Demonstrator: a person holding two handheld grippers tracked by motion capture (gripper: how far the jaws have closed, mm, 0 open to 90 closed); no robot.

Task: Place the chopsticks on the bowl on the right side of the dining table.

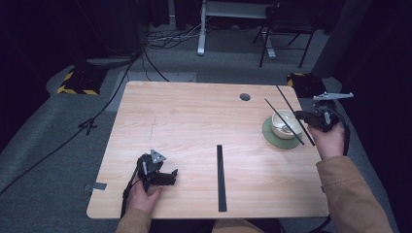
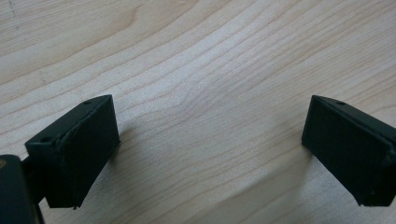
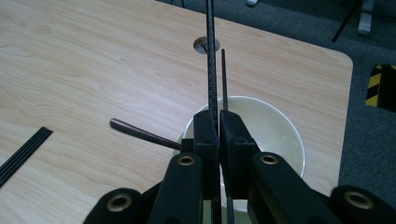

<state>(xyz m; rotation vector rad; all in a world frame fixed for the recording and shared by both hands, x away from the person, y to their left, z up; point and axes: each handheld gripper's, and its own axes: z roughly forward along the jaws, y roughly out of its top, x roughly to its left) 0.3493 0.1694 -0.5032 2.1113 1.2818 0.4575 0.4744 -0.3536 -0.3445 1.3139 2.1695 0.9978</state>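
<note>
**Pair of chopsticks held over bowl; left gripper idle**

Item 1. Right gripper [image 1: 311, 116], at the table's far right edge: jaws pinched together on two thin black chopsticks [image 3: 212, 70]. In the high view the sticks run diagonally past the white round ceramic bowl [image 1: 283, 124], which sits on a green round coaster [image 1: 272, 138]. Clamping both at once seems meant to move them as a pair. The right hand [image 1: 328, 141] grips from below, forearm angled in from the near right.

Item 2. Left gripper [image 1: 160, 174], near front left: jaws spread wide, nothing between them, bare light wooden table [image 2: 196, 93] beneath. Apparently parked out of the way. The hand rests low.

Item 3. Flat black strip [image 1: 220, 177], lying lengthwise near the front centre, well apart from both grippers.

Item 4. Dark spoon-like handle [image 3: 140, 133], leaning out of the bowl's rim.
</note>
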